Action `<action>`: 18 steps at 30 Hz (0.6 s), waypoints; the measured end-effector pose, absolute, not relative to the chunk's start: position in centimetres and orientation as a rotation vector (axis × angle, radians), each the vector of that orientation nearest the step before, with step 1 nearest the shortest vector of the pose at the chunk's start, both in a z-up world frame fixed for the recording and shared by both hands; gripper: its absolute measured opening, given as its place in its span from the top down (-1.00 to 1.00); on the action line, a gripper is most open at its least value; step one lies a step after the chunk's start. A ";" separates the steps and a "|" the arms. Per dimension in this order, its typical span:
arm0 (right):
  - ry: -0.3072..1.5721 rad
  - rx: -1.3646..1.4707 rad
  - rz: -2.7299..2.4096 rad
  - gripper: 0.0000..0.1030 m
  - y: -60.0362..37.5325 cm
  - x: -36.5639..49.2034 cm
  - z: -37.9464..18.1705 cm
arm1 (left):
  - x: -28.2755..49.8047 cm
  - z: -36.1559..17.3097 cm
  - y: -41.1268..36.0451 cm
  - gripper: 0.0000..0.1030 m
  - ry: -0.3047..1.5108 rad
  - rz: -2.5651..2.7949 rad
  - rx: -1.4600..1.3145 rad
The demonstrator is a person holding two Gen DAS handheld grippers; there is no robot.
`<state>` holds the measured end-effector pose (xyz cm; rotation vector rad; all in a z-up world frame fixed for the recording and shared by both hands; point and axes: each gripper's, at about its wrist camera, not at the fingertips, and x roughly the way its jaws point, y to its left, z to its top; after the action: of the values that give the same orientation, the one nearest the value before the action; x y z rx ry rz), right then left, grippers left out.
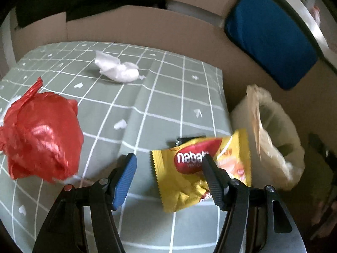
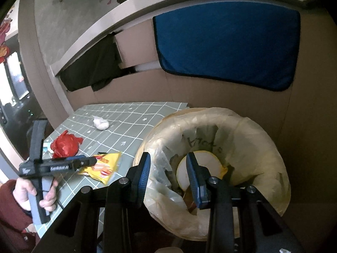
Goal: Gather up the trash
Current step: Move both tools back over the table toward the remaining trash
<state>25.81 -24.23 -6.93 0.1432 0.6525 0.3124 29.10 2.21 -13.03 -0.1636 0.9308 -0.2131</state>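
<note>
A yellow Nabati wafer wrapper (image 1: 189,181) lies crumpled near the right edge of the green checked tablecloth (image 1: 147,109). My left gripper (image 1: 169,157) is open just above it; the black finger overlaps the wrapper and the blue pad (image 1: 125,179) stands over bare cloth to its left. A red plastic bag (image 1: 42,135) lies bunched at the left and a white tissue (image 1: 118,68) farther back. My right gripper (image 2: 168,156) hangs over the lined trash bin (image 2: 263,147), jaws partly apart with nothing pressed between them. The right wrist view also shows the left gripper (image 2: 92,162) at the wrapper (image 2: 105,166).
The bin (image 1: 273,137) stands just off the table's right edge, with a round white lid (image 2: 202,168) and scraps inside. Cardboard walls (image 1: 147,27) and a blue cloth (image 1: 269,35) lie behind. A hand (image 2: 33,191) in a dark red sleeve holds the left gripper.
</note>
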 end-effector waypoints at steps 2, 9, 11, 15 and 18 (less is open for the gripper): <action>0.655 0.150 0.319 0.36 -24.0 25.9 -6.9 | 28.2 -13.0 1.5 -0.14 0.924 -0.202 -0.114; 0.654 0.120 0.346 0.36 -22.2 26.1 -6.3 | 25.7 -12.2 1.7 0.82 0.894 -0.234 -0.189; 0.651 0.105 0.369 0.30 -21.3 26.2 -5.9 | 24.8 -11.1 2.7 0.99 0.862 -0.215 -0.210; 0.641 0.051 0.445 0.22 -18.4 26.3 -5.1 | 22.7 -9.5 6.4 0.99 0.807 -0.146 -0.264; 0.638 0.009 0.521 0.22 -15.6 26.5 -5.0 | 21.0 -8.5 10.1 0.99 0.762 -0.069 -0.295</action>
<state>26.51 -15.56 -4.97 0.0085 0.6383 0.5208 20.98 10.08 -8.50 -0.2951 0.7624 -0.0690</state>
